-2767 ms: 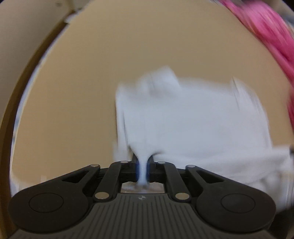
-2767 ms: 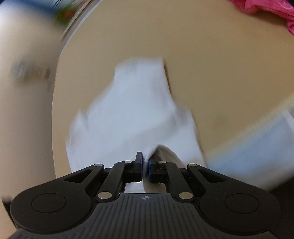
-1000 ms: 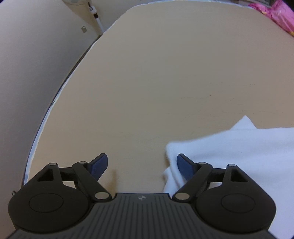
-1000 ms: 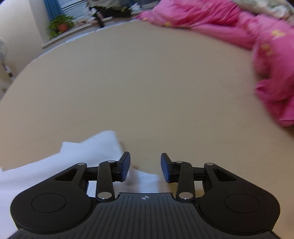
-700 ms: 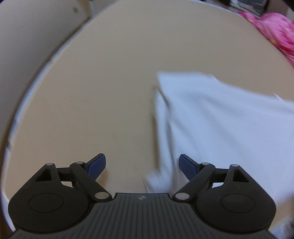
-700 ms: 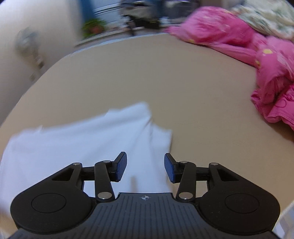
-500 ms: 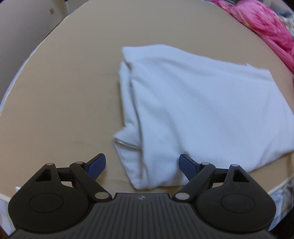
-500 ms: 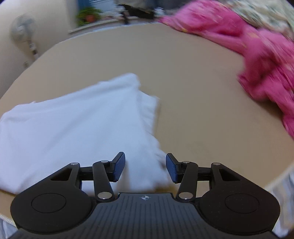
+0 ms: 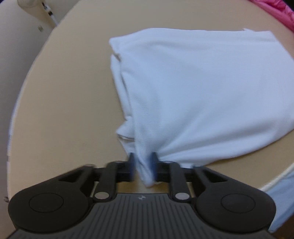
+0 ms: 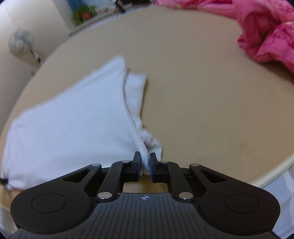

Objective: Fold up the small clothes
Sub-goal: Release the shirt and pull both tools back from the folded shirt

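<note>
A white folded garment (image 9: 202, 82) lies on the tan tabletop (image 9: 64, 92). Its near left corner is bunched between the blue pads of my left gripper (image 9: 143, 163), whose jaws are closing on it. In the right wrist view the same garment (image 10: 73, 119) spreads to the left. Its near right corner, with a stitched hem, is pinched in my right gripper (image 10: 145, 161), which is also closing. Both grippers point steeply down at the near edge of the cloth.
A heap of pink bedding (image 10: 266, 33) sits at the far right of the table (image 10: 202, 92). The table's pale front rim (image 10: 272, 171) runs close on the right. A standing fan (image 10: 21, 43) and a potted plant (image 10: 82, 13) stand beyond the far edge.
Both grippers were open beside the garment; they swung over its near corners and their jaws came together on the cloth, which now bunches up between the pads.
</note>
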Tool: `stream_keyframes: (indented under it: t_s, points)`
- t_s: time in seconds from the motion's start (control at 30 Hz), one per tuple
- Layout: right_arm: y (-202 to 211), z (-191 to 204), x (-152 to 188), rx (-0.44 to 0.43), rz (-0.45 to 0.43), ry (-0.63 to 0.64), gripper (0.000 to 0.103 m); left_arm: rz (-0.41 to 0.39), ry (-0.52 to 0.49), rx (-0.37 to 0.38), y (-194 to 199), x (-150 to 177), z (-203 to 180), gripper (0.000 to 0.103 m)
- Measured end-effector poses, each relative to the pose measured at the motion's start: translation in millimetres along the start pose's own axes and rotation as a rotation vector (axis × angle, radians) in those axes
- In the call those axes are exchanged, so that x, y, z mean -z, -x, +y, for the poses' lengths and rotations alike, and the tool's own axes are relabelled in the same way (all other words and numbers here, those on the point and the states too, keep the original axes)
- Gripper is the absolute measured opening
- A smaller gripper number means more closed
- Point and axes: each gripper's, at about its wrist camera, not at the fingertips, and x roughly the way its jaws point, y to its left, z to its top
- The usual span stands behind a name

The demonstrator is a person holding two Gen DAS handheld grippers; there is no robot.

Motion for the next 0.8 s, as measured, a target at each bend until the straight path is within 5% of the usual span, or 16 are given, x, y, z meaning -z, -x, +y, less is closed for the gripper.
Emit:
stream_keyframes:
  t_s: [0.03, 0.07, 0.1, 0.17, 0.33, 0.5, 0.8]
  points:
    - [4.1, 2.6, 2.2, 0.025, -0.013, 0.007, 0.024, -0.002, -0.007, -0.041, 2.9, -3.4, -0.3, 0.059]
    - [6.6, 5.8, 3.5, 0.072, -0.013, 0.014, 0.048, -0.003, -0.007, -0.073, 6.0, -2.8, -1.2, 0.067]
    - [9.6, 8.1, 5.5, 0.117, -0.009, 0.024, 0.060, -0.006, -0.010, -0.096, 9.5, -1.7, 0.9, 0.077]
    - [19.7, 10.6, 11.4, 0.133, -0.006, 0.046, 0.061, 0.000, -0.010, -0.134, 19.6, 3.1, 2.0, 0.087]
    - [73.1, 26.9, 36.7, 0.141, -0.084, 0.079, 0.065, 0.013, 0.090, -0.164, 72.3, 24.3, 9.4, 0.089]
    - [123.9, 55.8, 59.7, 0.095, -0.196, 0.091, 0.084, -0.039, 0.205, -0.080, 112.4, 49.2, -9.6, 0.089]
    - [180.7, 95.4, 84.0, -0.005, -0.285, 0.151, 0.087, -0.150, 0.165, -0.098, 163.8, 71.9, -54.0, 0.089]
